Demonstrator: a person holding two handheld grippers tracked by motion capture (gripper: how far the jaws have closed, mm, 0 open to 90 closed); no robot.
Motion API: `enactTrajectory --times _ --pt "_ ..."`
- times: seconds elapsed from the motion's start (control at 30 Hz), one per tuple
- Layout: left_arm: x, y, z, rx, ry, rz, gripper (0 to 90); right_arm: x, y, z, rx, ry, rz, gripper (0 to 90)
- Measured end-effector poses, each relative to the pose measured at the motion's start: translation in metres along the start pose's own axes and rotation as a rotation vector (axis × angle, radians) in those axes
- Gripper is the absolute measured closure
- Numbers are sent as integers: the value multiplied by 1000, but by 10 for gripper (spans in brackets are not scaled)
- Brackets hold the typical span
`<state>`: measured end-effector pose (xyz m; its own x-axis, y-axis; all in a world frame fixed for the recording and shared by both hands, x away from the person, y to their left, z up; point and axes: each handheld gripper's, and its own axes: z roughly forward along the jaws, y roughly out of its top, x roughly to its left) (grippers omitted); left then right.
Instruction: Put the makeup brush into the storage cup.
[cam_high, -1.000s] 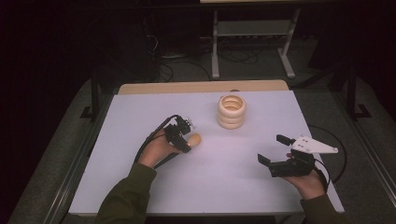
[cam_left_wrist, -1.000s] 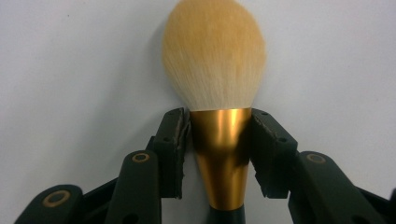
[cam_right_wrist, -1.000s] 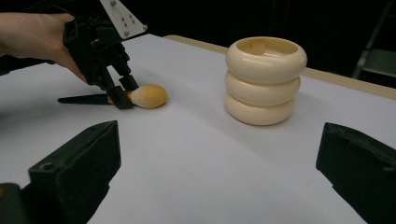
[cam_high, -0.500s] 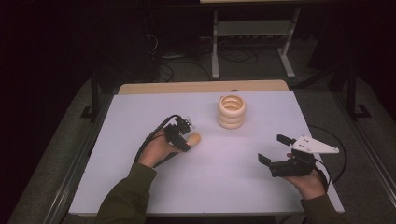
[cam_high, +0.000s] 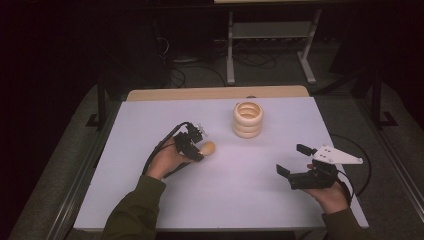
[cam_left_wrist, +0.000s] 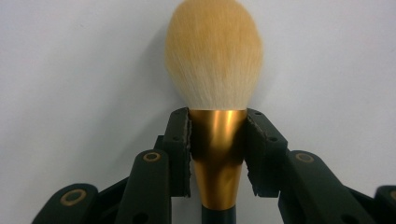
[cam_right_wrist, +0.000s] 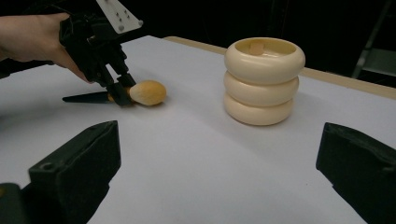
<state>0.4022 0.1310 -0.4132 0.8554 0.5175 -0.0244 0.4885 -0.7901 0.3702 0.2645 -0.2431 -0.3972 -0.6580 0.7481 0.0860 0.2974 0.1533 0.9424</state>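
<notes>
One makeup brush (cam_left_wrist: 212, 60) lies low on the white surface (cam_high: 240, 190), clamped at its gold collar by the left gripper (cam_high: 192, 145). Right gripper (cam_high: 295, 162) hovers spread, holding nothing, near the ringed cream holder (cam_high: 248, 119).

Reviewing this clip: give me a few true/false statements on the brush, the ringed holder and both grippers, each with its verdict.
1. The left gripper is clamped on the brush at its gold ferrule. True.
2. The right gripper holds the ringed holder. False: its jaws are wide apart with nothing between them, well short of the holder.
3. The brush stands inside the holder. False: it lies low on the table, apart from the holder.
4. The holder looks like three cream rings stacked upright. True.
5. The brush head is pale orange bristle. True.
</notes>
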Motion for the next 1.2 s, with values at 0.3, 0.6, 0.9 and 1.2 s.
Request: enactTrajectory --times 0.3,0.6,0.9,1.2 --pt "4 -6 -20 -123 -13 -13 652 0 0 0 2 0 -3 0" --pt "4 -11 -33 -239 -20 -40 653 0 0 0 -4 1 -4 0" --pt "6 -17 -46 -375 -57 -64 653 0 0 0 -2 2 -5 0" --pt "11 -26 -57 -506 -111 -77 654 0 0 2 1 3 0 0"
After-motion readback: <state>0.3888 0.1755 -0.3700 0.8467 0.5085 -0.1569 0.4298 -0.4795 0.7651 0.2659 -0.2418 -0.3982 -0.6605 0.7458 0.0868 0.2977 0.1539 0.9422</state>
